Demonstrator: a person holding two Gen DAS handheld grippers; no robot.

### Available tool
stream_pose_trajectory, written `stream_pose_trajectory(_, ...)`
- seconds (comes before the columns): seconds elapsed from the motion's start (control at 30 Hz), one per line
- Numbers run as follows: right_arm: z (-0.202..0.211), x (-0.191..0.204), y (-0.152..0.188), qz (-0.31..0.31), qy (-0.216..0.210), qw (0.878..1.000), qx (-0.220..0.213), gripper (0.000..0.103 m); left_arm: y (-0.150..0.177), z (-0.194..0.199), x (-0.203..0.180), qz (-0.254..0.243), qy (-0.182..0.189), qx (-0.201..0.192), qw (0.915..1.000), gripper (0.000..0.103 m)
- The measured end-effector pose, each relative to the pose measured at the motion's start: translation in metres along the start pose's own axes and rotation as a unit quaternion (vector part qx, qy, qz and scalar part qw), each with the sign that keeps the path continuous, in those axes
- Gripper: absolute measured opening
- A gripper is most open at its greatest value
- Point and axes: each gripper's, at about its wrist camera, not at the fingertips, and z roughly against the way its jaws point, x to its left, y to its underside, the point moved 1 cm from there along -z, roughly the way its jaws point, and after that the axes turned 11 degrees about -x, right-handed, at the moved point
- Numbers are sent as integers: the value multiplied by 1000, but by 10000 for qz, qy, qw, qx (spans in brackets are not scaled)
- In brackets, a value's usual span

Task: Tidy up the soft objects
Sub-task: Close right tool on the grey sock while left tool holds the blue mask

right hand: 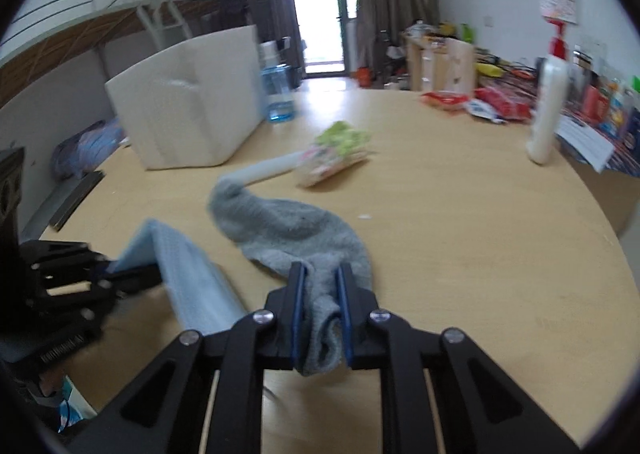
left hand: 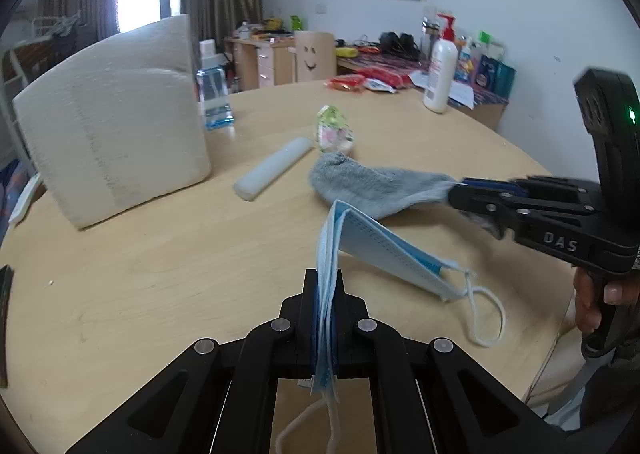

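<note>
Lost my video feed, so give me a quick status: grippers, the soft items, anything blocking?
Left gripper shut on face mask. Right gripper shut on grey sock. White basket beyond; white roll and snack packet lie between.

Snack packet [right hand: 334, 152] blurred, mask [left hand: 326, 334] strap cut off below
</note>
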Motion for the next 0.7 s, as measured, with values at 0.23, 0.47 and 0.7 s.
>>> stream_pose_trajectory(0.23,11,-6,3,-88,160,9998,-66,19,2,3,1,35,-69,-9,10000,4)
stream_pose_trajectory(0.47,6,1,8,211,397,9989,132,36,4,6,4,71,-100,-38,9999,5)
stream_pose_trajectory(0.7,6,3,-3,230,292,9993,-24,56,5,10,7,79,-91,-79,9999,5)
